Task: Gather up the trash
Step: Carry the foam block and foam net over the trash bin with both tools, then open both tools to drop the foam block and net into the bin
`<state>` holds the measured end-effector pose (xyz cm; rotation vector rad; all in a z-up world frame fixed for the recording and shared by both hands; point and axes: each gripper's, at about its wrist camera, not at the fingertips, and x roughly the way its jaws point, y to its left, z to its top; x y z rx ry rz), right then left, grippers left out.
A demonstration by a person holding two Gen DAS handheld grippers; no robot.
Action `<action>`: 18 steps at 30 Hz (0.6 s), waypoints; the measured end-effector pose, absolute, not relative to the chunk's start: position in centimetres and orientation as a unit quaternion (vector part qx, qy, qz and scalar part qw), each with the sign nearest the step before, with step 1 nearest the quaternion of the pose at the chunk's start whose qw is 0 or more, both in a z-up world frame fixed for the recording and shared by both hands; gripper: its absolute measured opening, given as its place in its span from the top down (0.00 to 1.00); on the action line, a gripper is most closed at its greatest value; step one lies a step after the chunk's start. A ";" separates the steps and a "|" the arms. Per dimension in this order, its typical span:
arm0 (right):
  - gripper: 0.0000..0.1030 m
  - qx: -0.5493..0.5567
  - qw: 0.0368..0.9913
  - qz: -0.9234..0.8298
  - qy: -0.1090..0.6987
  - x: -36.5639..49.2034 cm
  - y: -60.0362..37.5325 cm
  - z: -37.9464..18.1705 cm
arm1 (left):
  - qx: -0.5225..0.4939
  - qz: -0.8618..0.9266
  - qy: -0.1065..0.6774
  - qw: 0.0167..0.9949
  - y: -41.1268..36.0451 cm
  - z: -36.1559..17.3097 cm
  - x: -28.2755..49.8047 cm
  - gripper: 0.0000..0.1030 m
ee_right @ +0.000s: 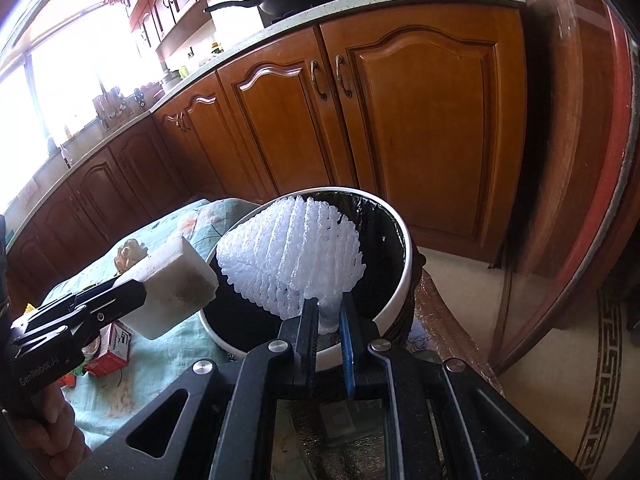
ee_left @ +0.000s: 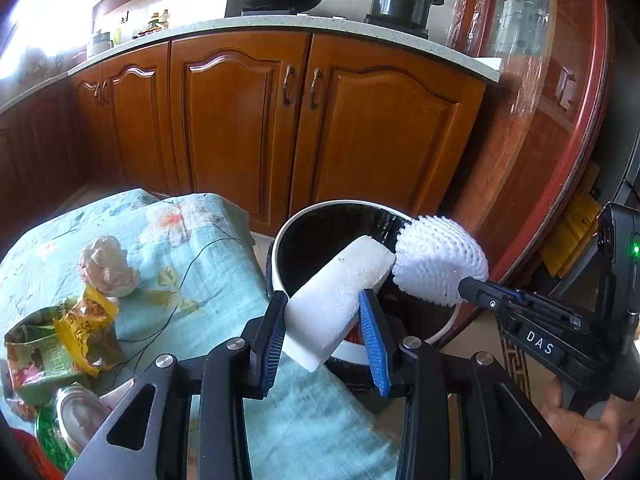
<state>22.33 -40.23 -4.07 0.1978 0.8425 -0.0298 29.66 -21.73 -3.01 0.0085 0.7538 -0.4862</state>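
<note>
My left gripper (ee_left: 323, 304) is shut on a white foam block (ee_left: 340, 292) and holds it tilted over the rim of the white trash bin (ee_left: 280, 236) with a black liner. My right gripper (ee_right: 326, 308) is shut on a white foam fruit net (ee_right: 296, 248) and holds it over the bin's (ee_right: 406, 276) opening. The right gripper (ee_left: 476, 288) with the net (ee_left: 440, 264) also shows at the right of the left wrist view. The left gripper (ee_right: 138, 292) and block (ee_right: 172, 284) show at the left of the right wrist view.
A table with a light blue floral cloth (ee_left: 200, 280) stands left of the bin. On it lie a crumpled tissue (ee_left: 108, 266), a yellow wrapper (ee_left: 86, 328), a green packet (ee_left: 28, 356) and a small red and white carton (ee_right: 112, 352). Wooden cabinets (ee_left: 280, 120) stand behind. A round red table edge (ee_left: 560, 200) is at right.
</note>
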 end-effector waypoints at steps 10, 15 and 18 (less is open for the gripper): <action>0.86 0.079 0.902 -0.017 0.424 24.2 -41.0 -4.8 | 0.008 -0.226 0.383 0.896 -24.8 -4.5 33.5 0.61; 0.76 0.080 0.898 -0.014 0.432 24.9 -41.5 -5.2 | 0.008 -0.221 0.391 0.893 -25.5 -4.9 34.2 0.48; 0.58 0.088 0.899 -0.014 0.429 25.0 -41.8 -5.2 | 0.011 -0.218 0.389 0.895 -25.5 -4.7 33.9 0.35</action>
